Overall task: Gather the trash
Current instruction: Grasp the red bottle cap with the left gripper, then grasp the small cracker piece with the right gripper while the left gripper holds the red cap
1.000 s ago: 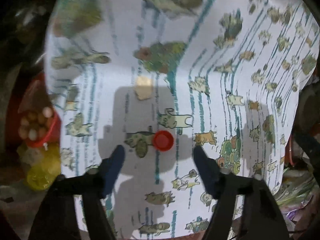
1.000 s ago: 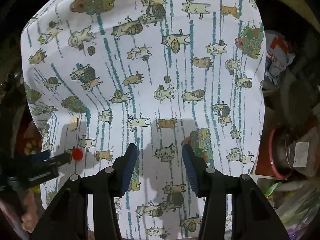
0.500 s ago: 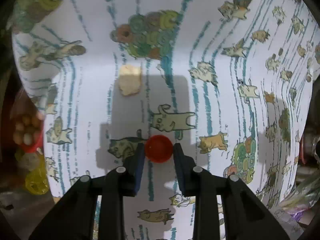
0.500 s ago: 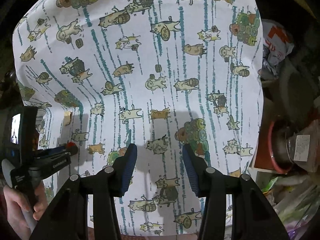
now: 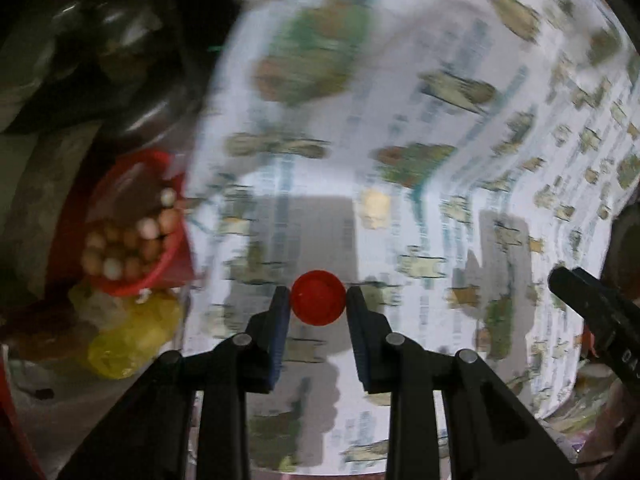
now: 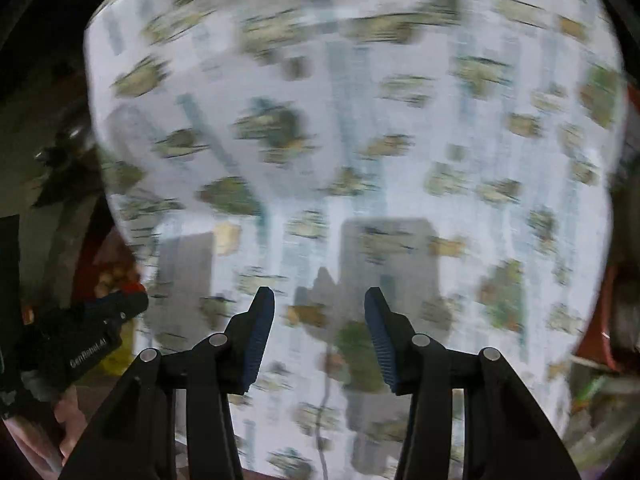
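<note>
A round red bottle cap (image 5: 318, 297) sits pinched between the two blue pads of my left gripper (image 5: 318, 300), which is shut on it and holds it just above the table's patterned white cloth (image 5: 460, 152). A small tan scrap (image 5: 375, 207) lies on the cloth beyond the cap. In the right wrist view my right gripper (image 6: 319, 312) hangs open over the cloth (image 6: 360, 120) with nothing between its fingers. The same tan scrap (image 6: 226, 237) lies to its upper left. The left gripper (image 6: 120, 308) shows at that view's left edge, a hand below it.
Off the cloth's left edge sit a red basket of eggs (image 5: 132, 236) and a yellow bag (image 5: 128, 344). Dark clutter fills the upper left. The right gripper's black arm (image 5: 592, 312) enters the left wrist view at the right. Both views are motion-blurred.
My left gripper closed on the red cap and lifted it off the cloth, swinging toward the cloth's left edge. My right gripper, still open, moved left across the cloth.
</note>
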The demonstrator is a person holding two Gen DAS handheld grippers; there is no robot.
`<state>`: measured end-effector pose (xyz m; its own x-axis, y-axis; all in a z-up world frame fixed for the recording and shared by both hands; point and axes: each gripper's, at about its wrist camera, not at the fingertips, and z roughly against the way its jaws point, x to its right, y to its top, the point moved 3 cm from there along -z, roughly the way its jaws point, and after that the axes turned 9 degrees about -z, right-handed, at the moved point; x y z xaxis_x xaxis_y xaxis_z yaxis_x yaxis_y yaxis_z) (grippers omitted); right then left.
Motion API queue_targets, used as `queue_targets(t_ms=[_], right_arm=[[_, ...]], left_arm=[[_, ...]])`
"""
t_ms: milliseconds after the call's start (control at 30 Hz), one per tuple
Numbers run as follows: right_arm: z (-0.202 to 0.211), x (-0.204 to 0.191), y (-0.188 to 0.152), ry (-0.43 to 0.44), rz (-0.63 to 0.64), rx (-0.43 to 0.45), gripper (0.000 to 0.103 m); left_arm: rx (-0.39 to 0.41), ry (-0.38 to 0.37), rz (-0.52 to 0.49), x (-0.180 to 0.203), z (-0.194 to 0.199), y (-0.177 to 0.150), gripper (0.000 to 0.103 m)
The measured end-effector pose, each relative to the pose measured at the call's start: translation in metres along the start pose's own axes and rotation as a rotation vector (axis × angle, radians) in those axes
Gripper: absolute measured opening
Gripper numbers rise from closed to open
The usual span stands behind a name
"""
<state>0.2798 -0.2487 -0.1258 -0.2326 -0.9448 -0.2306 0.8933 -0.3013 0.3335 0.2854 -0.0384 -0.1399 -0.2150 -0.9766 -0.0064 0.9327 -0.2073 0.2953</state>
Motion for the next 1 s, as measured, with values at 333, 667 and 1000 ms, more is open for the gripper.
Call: queue_targets(t_ms=[333,667,1000], right_arm=[[-0.076,-0.084,0.003,0.047,0.144,-0.059,0.049],[-0.119,-0.091,0.008,0.037,0.127,-0.073,0.045],[-0.14,-0.098,0.0,0.003,0.138,-0.061,0.022]], left_arm=[[0.004,0.036,0.084,-0.061,0.008,-0.005,0.027],[-0.009,0.01,0.106,-0.069,0.01,-0.002,0.027],[0.016,-0.001,0.108,-0.068,0.012,0.001,0.027]])
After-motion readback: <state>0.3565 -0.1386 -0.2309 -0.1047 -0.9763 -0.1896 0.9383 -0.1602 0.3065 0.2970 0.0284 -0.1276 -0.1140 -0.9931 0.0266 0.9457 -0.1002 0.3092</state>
